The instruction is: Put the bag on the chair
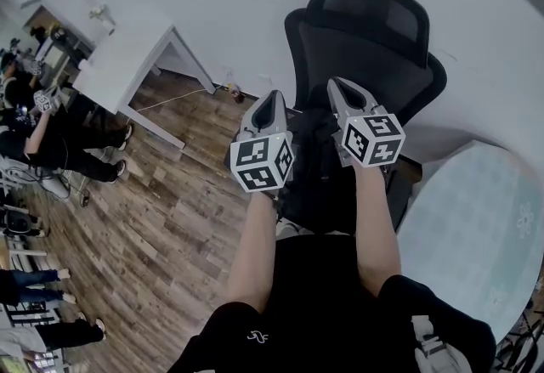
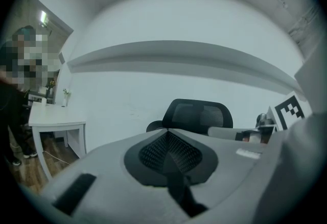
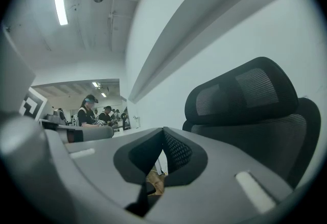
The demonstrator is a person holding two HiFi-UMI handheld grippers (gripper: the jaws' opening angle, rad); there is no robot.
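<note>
A black mesh office chair (image 1: 365, 40) stands against the white wall, straight ahead of me. Both grippers are held up side by side in front of its backrest. The left gripper (image 1: 270, 98) has its jaws shut with nothing between them, and so does the right gripper (image 1: 338, 84). Below and between them a dark mass (image 1: 316, 180) lies over the seat; I cannot tell whether it is the bag or the seat itself. In the left gripper view the chair's headrest (image 2: 198, 115) rises just beyond the closed tips (image 2: 166, 130). The right gripper view has the backrest (image 3: 245, 100) close on the right.
A white desk (image 1: 127, 57) stands at the left against the wall, with a cable on the wooden floor (image 1: 161, 218) beside it. Several people sit or stand at the far left (image 1: 51, 133). A pale round table (image 1: 484, 227) is close on my right.
</note>
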